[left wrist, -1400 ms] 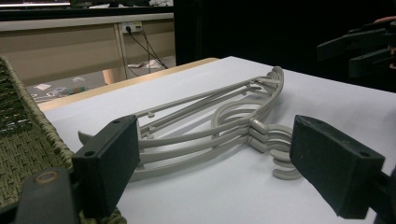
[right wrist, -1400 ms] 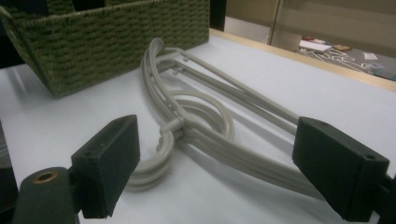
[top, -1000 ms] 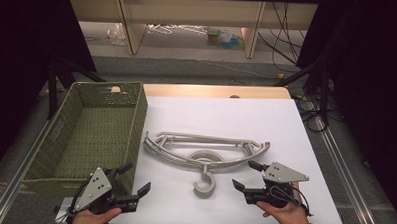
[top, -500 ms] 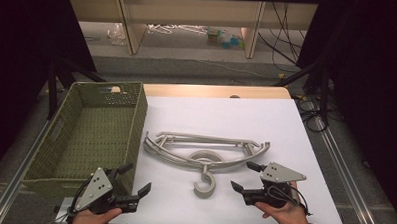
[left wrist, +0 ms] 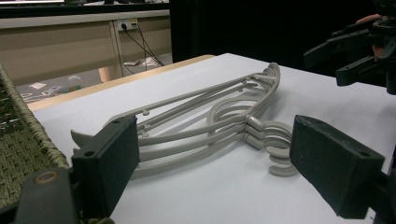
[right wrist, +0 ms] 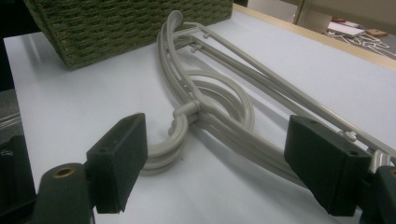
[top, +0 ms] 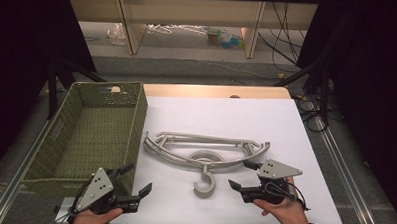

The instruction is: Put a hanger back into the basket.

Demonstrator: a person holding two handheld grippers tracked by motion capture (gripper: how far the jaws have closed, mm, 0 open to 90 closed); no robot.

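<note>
A stack of grey plastic hangers (top: 205,151) lies flat in the middle of the white table (top: 226,113), hooks (top: 204,185) pointing toward the near edge. My left gripper (top: 136,179) is open at the near left, beside the corner of the green woven basket (top: 139,117), aimed at the hangers (left wrist: 224,112) from a distance. My right gripper (top: 242,174) is open just right of the hooks, close to them without touching. In the right gripper view the hooks (right wrist: 172,136) lie between the spread jaws of that gripper (right wrist: 222,161). In the left gripper view my own gripper (left wrist: 219,156) is empty.
The basket (left wrist: 23,135) (right wrist: 126,23) is empty and takes up the table's left side. The right gripper (left wrist: 357,51) appears far right in the left gripper view. Beyond the table are wooden shelf legs, cables and floor clutter (top: 224,38). Bare white surface lies behind the hangers.
The right gripper has crept slightly left toward the hooks. The left gripper and the hangers have hardly moved.
</note>
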